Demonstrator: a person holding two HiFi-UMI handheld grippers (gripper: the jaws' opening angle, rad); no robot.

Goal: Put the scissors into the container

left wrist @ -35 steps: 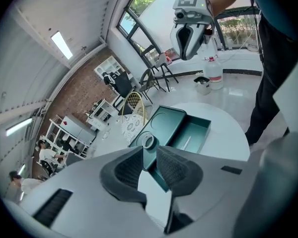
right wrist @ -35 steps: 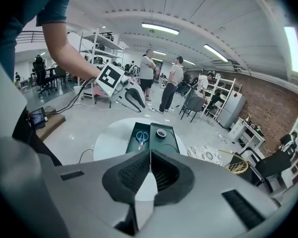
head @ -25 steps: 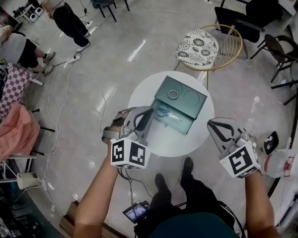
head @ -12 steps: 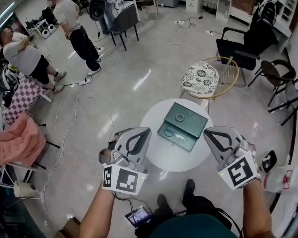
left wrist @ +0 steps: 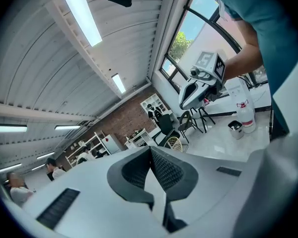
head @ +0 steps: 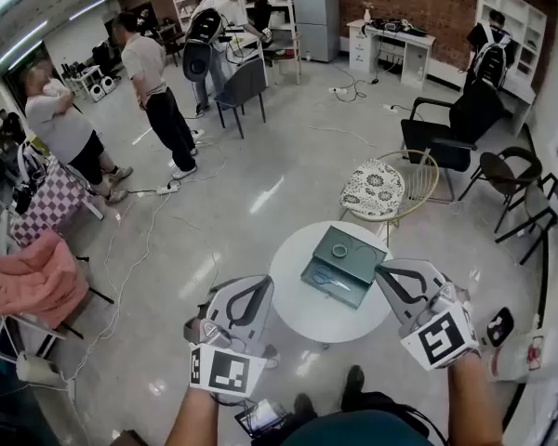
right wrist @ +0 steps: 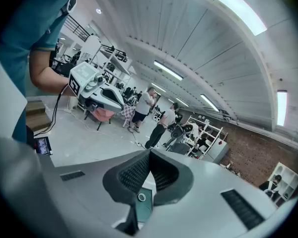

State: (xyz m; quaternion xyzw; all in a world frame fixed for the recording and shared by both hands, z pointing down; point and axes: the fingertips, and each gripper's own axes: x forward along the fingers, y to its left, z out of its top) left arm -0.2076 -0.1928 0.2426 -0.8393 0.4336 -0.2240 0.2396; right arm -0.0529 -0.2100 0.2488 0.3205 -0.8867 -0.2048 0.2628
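A green container (head: 346,255) lies on the round white table (head: 302,316) in the head view. The scissors (head: 326,281) rest inside its near compartment, and a small ring (head: 338,249) lies in the far part. My left gripper (head: 259,282) hangs at the table's left edge, jaws closed together, nothing held. My right gripper (head: 383,270) hovers at the table's right edge, also shut and empty. In the left gripper view the jaws (left wrist: 150,150) point up toward the ceiling. In the right gripper view a strip of the container (right wrist: 144,205) shows below the closed jaws (right wrist: 149,155).
A wire chair with a floral cushion (head: 377,189) stands just beyond the table. Black chairs (head: 451,124) stand at the right. Two people (head: 158,91) stand at the far left, near a pink cloth (head: 33,277). Cables run over the floor. A white jug (head: 521,351) sits at the right.
The head view has tilted up and the table looks smaller and farther. Both grippers have drawn back from the container to the table's edges. The scissors stay in the container.
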